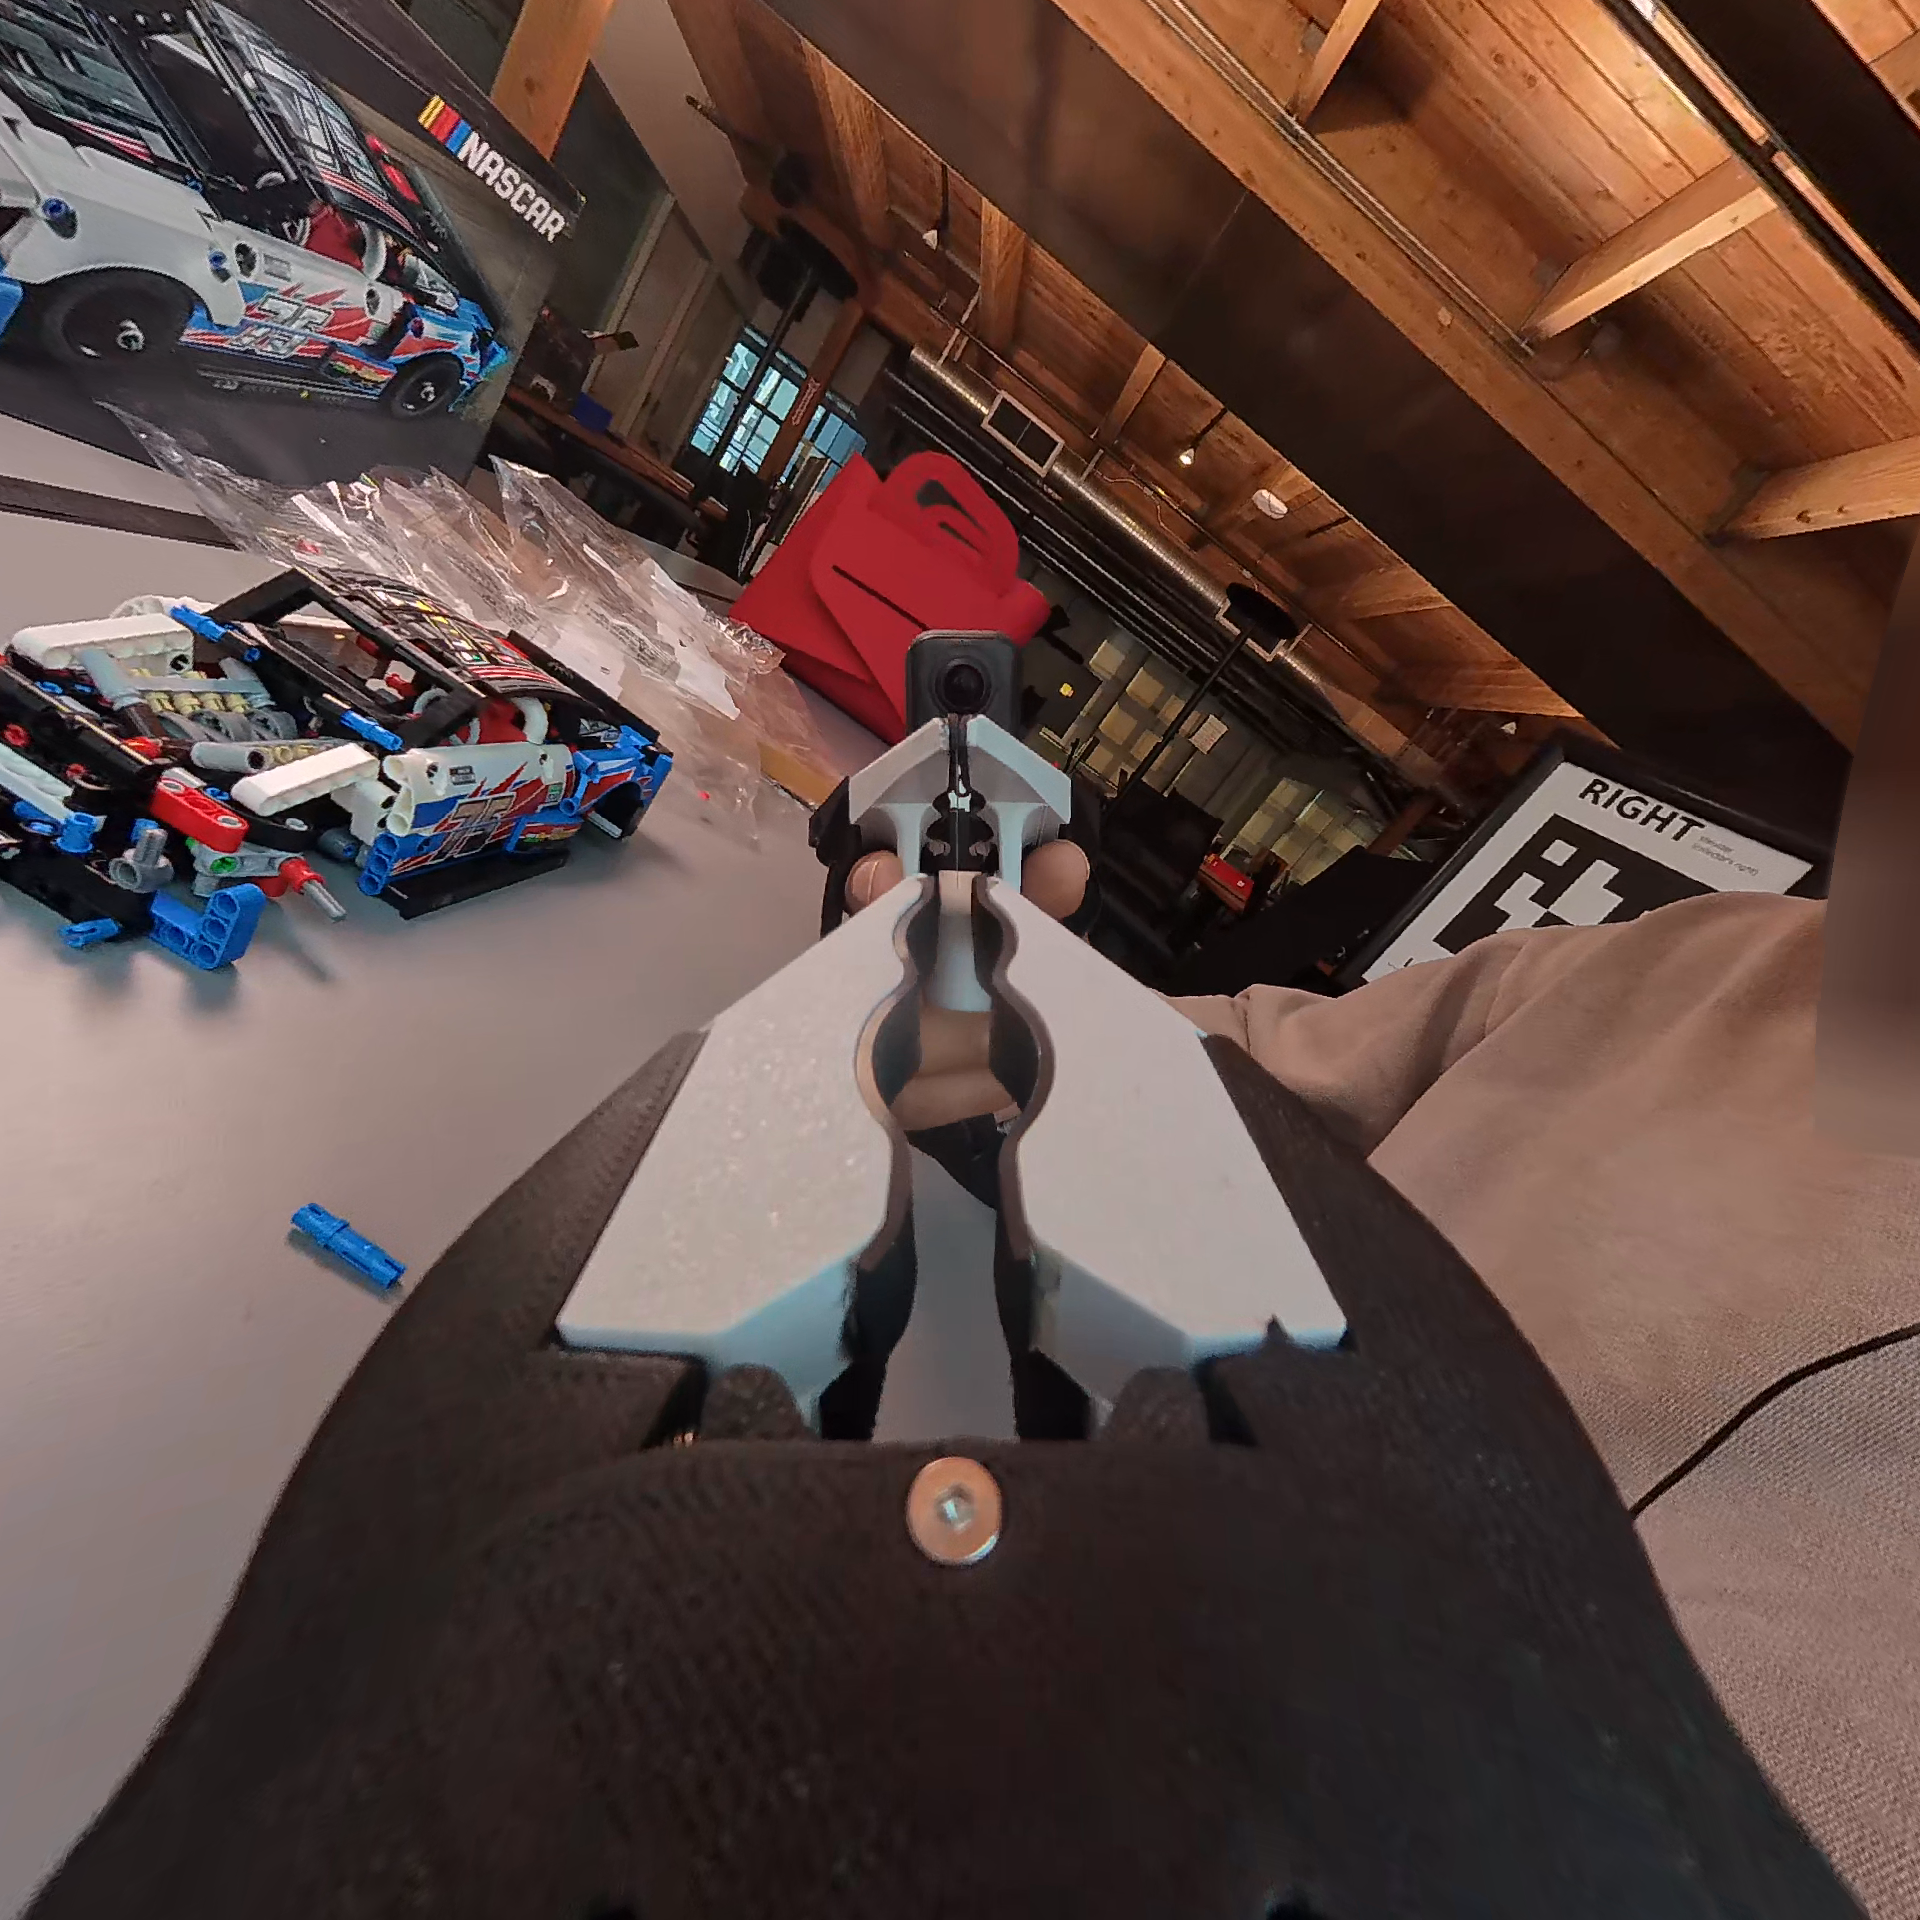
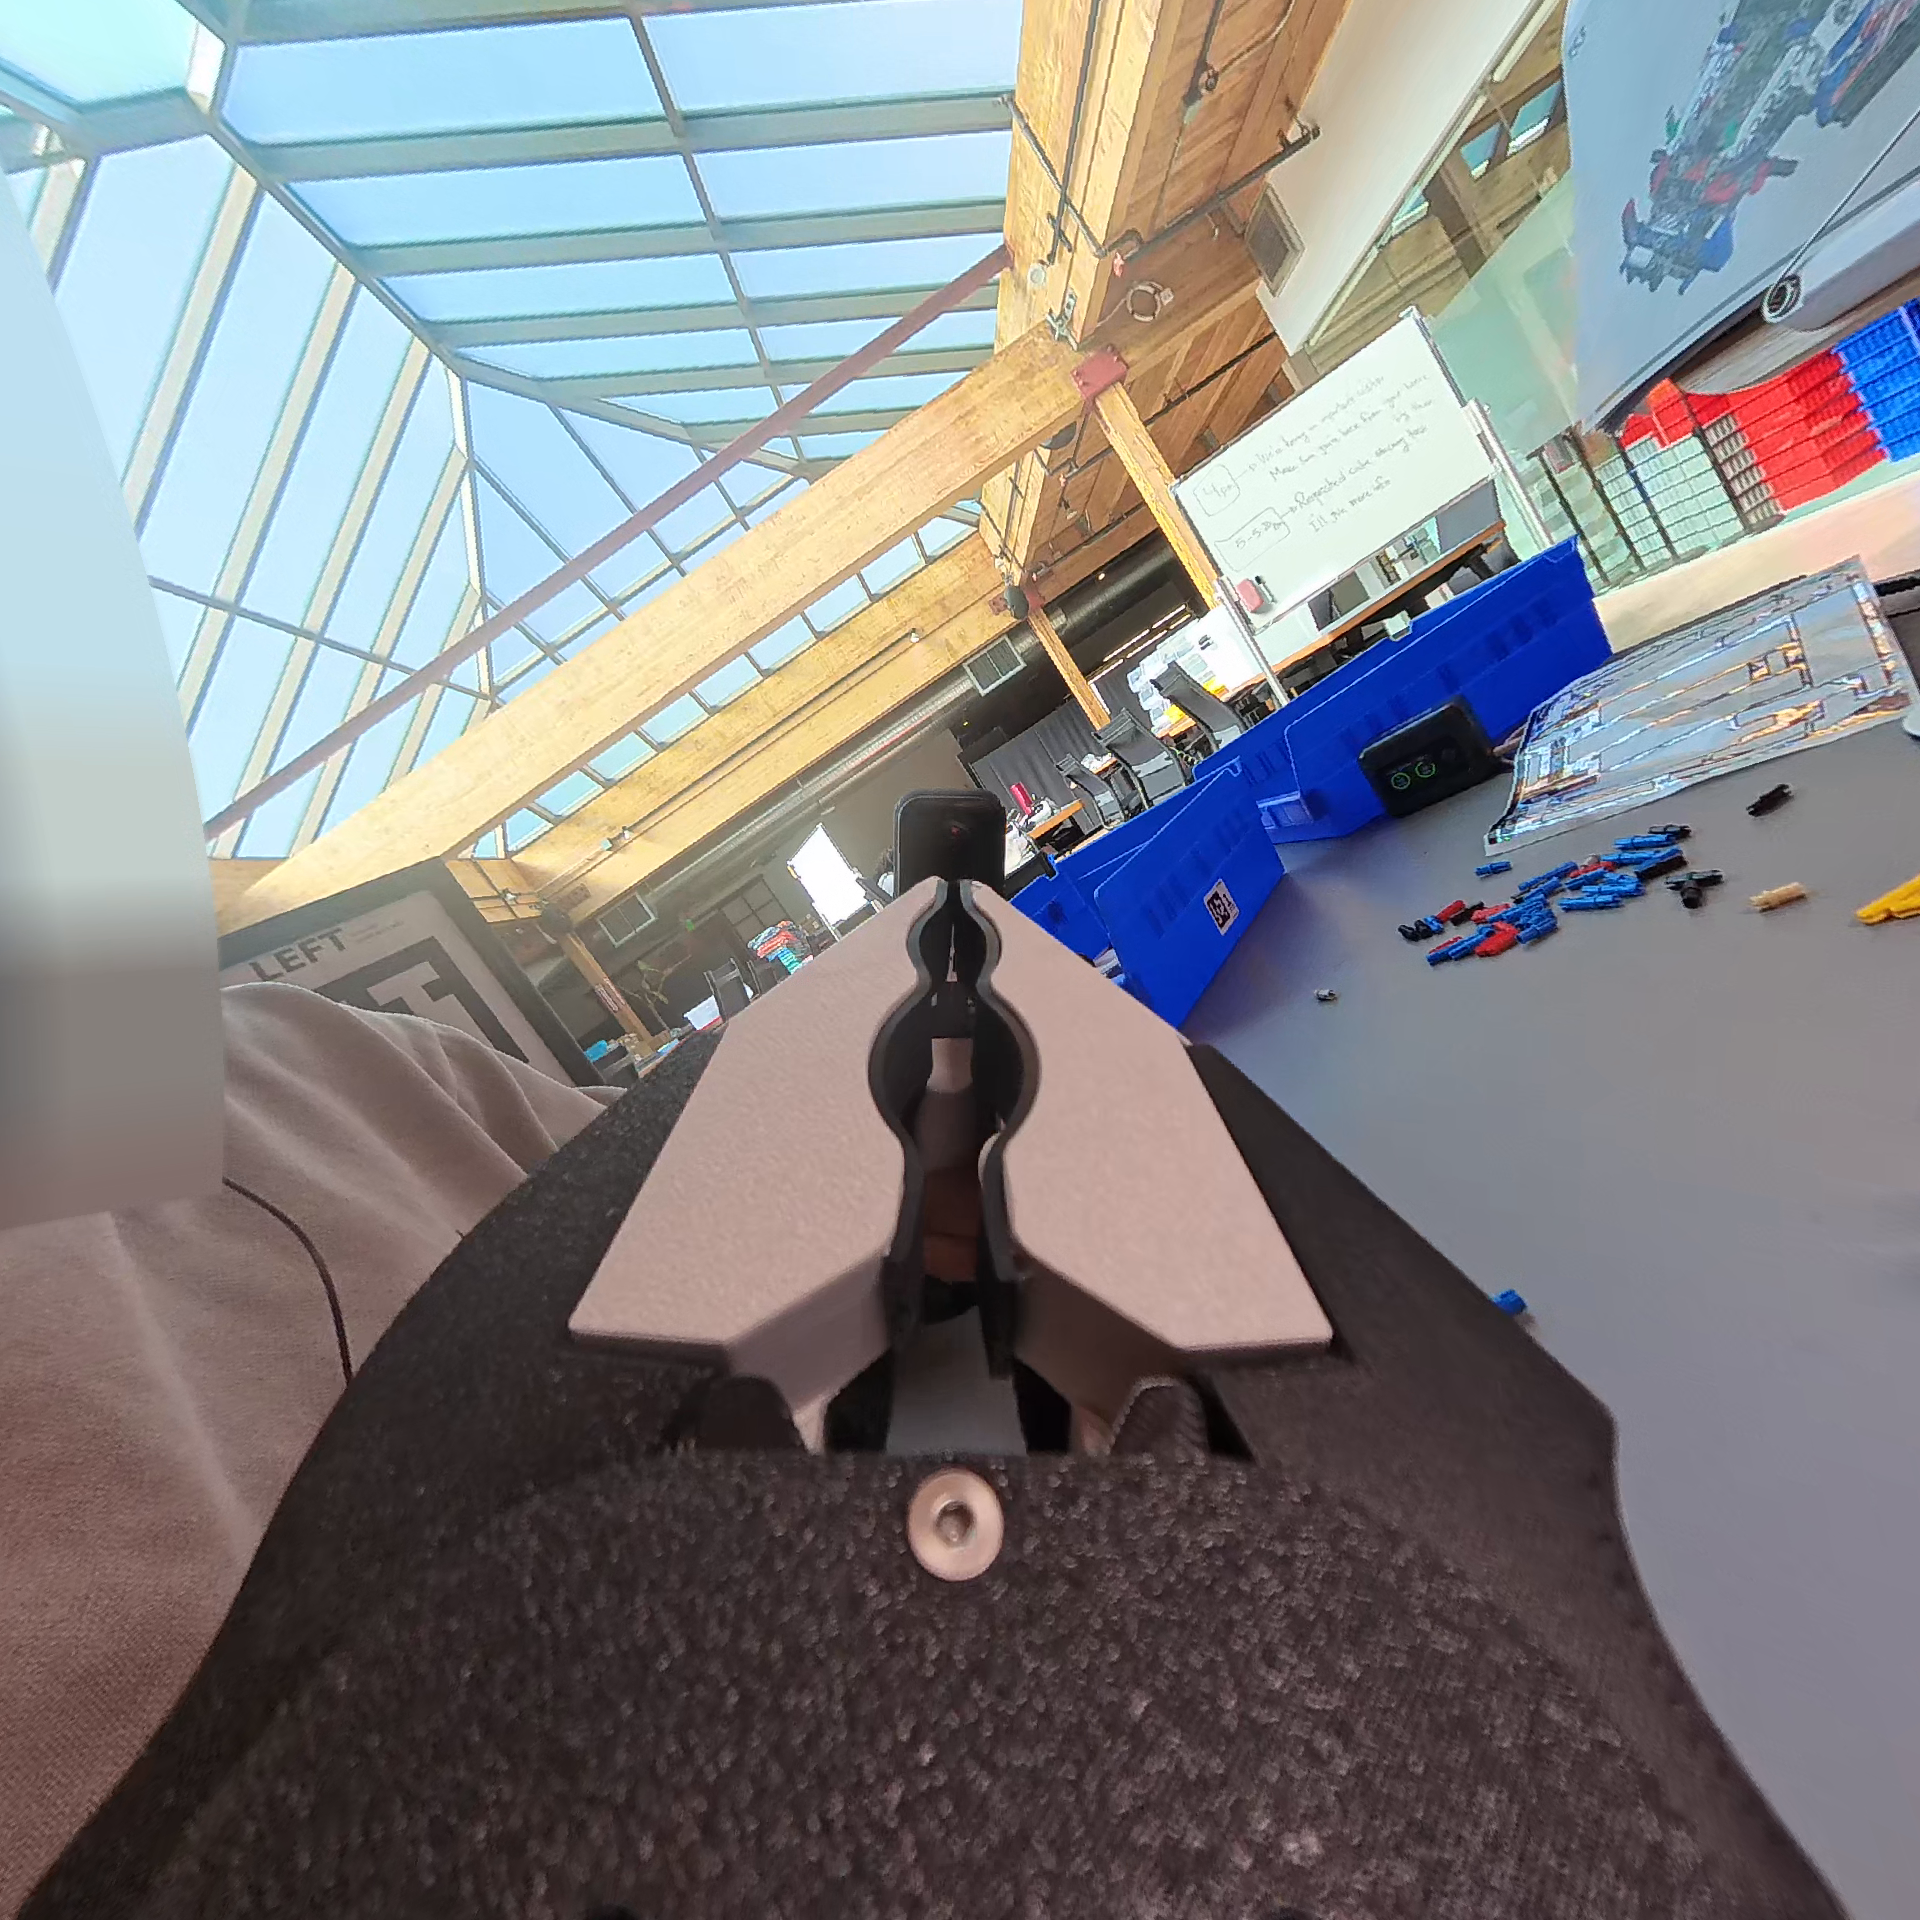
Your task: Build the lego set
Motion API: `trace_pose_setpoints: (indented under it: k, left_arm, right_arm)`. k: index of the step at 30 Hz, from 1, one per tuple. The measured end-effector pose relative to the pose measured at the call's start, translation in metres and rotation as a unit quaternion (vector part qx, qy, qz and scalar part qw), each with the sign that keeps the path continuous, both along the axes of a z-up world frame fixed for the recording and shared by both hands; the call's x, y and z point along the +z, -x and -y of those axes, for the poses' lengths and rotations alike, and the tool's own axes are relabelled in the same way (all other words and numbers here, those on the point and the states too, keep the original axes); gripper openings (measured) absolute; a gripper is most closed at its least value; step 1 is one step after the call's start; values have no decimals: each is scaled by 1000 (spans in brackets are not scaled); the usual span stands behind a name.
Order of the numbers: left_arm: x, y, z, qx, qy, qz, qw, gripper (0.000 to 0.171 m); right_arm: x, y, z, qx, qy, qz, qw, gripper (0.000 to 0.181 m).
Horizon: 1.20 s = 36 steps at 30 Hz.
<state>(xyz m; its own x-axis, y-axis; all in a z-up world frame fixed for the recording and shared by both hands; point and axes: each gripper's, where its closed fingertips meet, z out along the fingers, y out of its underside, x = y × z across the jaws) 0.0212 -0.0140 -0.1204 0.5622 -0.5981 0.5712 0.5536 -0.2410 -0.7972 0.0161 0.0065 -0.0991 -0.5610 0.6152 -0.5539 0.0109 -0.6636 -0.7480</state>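
Observation:
A partly built white, blue and red lego car [image 1: 312,748] stands on the grey table [image 1: 468,1039] to the left of my left gripper. A loose blue pin [image 1: 348,1245] lies nearer, at the left. My left gripper [image 1: 951,883] is shut, raised above the table, and meets the right gripper [image 1: 956,810] tip to tip. In the right wrist view my right gripper [image 2: 951,888] is also shut. Whether a small piece is pinched at either tip cannot be told. Several loose blue, red and black pieces [image 2: 1558,904] lie on the table at the right.
The set's box [image 1: 260,208] stands behind the car, with empty clear bags [image 1: 582,582] and a red folded thing [image 1: 894,561]. Blue bins [image 2: 1351,748], a small black device [image 2: 1429,769], a printed sheet [image 2: 1714,707] and a yellow piece [image 2: 1891,902] are at the right. A person's beige sleeve [image 1: 1558,1039] is close by. The tips of both grippers are at nearly the same place. The loose blue pin [image 1: 348,1245] is about equally far from each gripper, around 15 cm.

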Motion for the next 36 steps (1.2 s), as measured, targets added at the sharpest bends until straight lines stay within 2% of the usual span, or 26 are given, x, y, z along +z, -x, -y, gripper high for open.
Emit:
trace_pose_setpoints:
  k: [11, 18, 24, 30, 36]
  left_arm:
    - [3, 2, 3, -8, -3, -15, 1000, 0]
    - [7, 4, 13, -28, -15, -46, 998, 0]
    - [10, 6, 20, -52, -23, -64, 996, 0]
    - [-9, 5, 19, -85, 36, -88, 992, 0]
    - [-22, -1, 19, -103, 63, -113, 986, 0]
  right_arm:
    - [-2, 0, 1, 6, -3, 9, 1000, 0]
    - [-6, -3, 9, 12, -63, 17, 998, 0]
    - [-6, -7, 8, 15, -106, 22, 994, 15]
    - [-16, -9, 1, 31, -134, 64, 988, 17]
    - [-34, -11, 15, 82, -161, 106, 978, 13]
